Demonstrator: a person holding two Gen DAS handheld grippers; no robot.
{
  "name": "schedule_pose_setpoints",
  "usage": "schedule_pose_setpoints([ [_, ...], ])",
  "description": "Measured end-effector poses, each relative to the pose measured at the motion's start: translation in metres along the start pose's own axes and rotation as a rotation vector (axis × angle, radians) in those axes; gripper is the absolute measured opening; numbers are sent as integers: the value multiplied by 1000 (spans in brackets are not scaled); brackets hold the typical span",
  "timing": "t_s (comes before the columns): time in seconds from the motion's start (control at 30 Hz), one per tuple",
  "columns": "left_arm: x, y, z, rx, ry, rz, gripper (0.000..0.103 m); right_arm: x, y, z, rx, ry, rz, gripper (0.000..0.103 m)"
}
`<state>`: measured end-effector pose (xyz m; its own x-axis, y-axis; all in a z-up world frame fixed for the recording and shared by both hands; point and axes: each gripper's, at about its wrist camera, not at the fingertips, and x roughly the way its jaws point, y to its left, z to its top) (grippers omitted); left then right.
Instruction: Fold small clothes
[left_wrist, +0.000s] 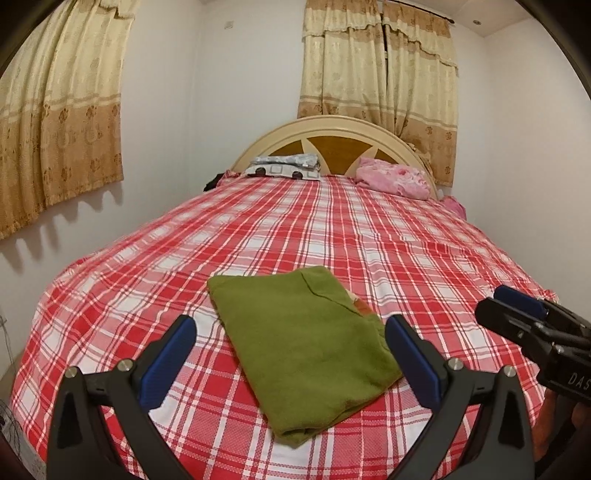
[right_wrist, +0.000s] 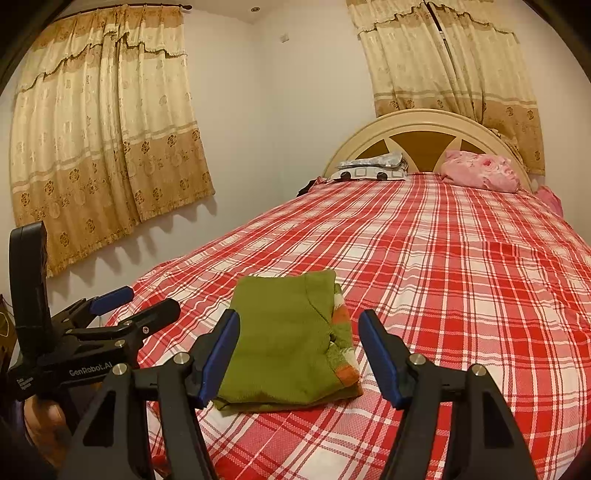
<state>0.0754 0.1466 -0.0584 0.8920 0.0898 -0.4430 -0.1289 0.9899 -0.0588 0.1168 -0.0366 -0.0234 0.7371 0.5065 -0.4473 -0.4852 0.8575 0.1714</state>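
Observation:
A green garment (left_wrist: 306, 347) lies folded into a flat rectangle on the red plaid bed near its foot. Orange and white trim shows along its right edge in the right wrist view (right_wrist: 288, 343). My left gripper (left_wrist: 290, 354) is open and empty, held just above the near end of the garment. My right gripper (right_wrist: 299, 354) is open and empty too, its fingers on either side of the garment's near edge. The right gripper shows at the right edge of the left wrist view (left_wrist: 517, 306). The left gripper shows at the left of the right wrist view (right_wrist: 125, 310).
The red plaid bed cover (left_wrist: 332, 236) stretches far ahead. Grey patterned pillows (left_wrist: 284, 168) and a pink bundle (left_wrist: 395, 177) lie at the cream headboard (left_wrist: 332, 125). Beige curtains (left_wrist: 62, 122) hang on the left wall and behind the headboard.

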Motion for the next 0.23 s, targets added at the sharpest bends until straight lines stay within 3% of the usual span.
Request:
schedule_pose_setpoints([
  [0.23,-3,-6,0,33,-17,-4,103,0,1,-1,-3,3,2,68],
])
